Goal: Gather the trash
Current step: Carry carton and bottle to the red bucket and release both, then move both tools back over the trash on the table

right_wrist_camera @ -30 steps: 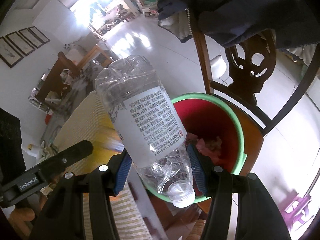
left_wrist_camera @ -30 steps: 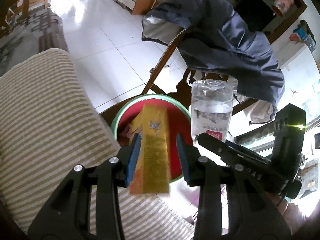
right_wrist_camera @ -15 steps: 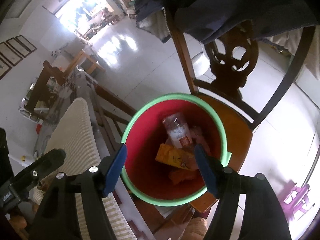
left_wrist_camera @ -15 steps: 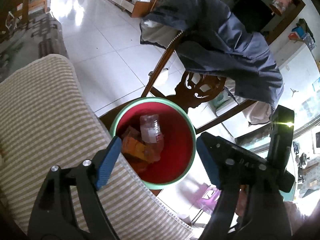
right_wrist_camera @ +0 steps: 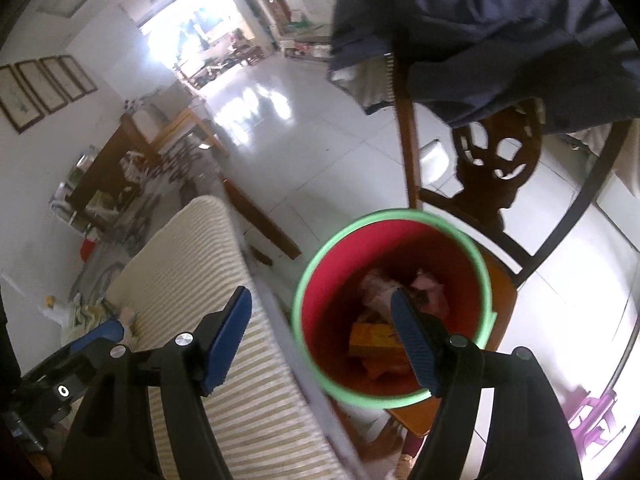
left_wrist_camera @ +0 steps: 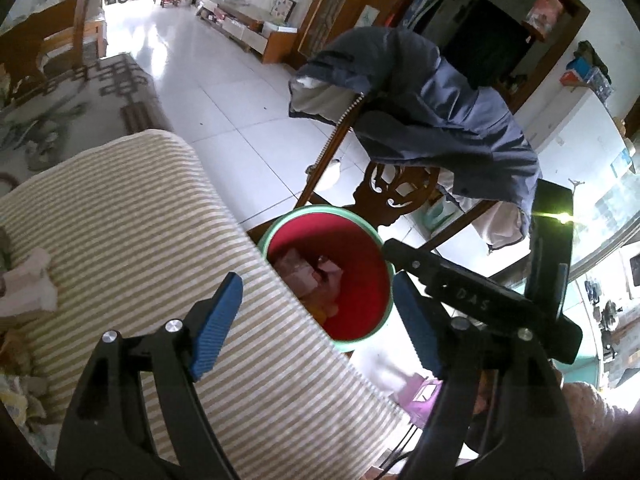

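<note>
A red bucket with a green rim (left_wrist_camera: 362, 224) (right_wrist_camera: 320, 252) stands on a wooden chair seat and holds trash: pink wrappers (left_wrist_camera: 298, 270) (right_wrist_camera: 376, 288) and a yellow carton (right_wrist_camera: 370, 336). My left gripper (left_wrist_camera: 316, 320) is open and empty, above the striped table edge just short of the bucket. My right gripper (right_wrist_camera: 324, 332) is open and empty, above the bucket's near rim. The right gripper's black body (left_wrist_camera: 472, 300) shows in the left wrist view beside the bucket.
A table under a striped cloth (left_wrist_camera: 132, 240) (right_wrist_camera: 224, 320) lies left of the bucket. The wooden chair back (left_wrist_camera: 396, 196) (right_wrist_camera: 496, 160) carries a dark blue jacket (left_wrist_camera: 432, 116) (right_wrist_camera: 500, 36). Crumpled pale items (left_wrist_camera: 28, 280) lie on the cloth. White tiled floor (left_wrist_camera: 224, 92) stretches beyond.
One second ago the left gripper held the yellow carton and the right held a clear bottle. Both opened and the items dropped into the bucket. Both grippers have since drawn back from it.
</note>
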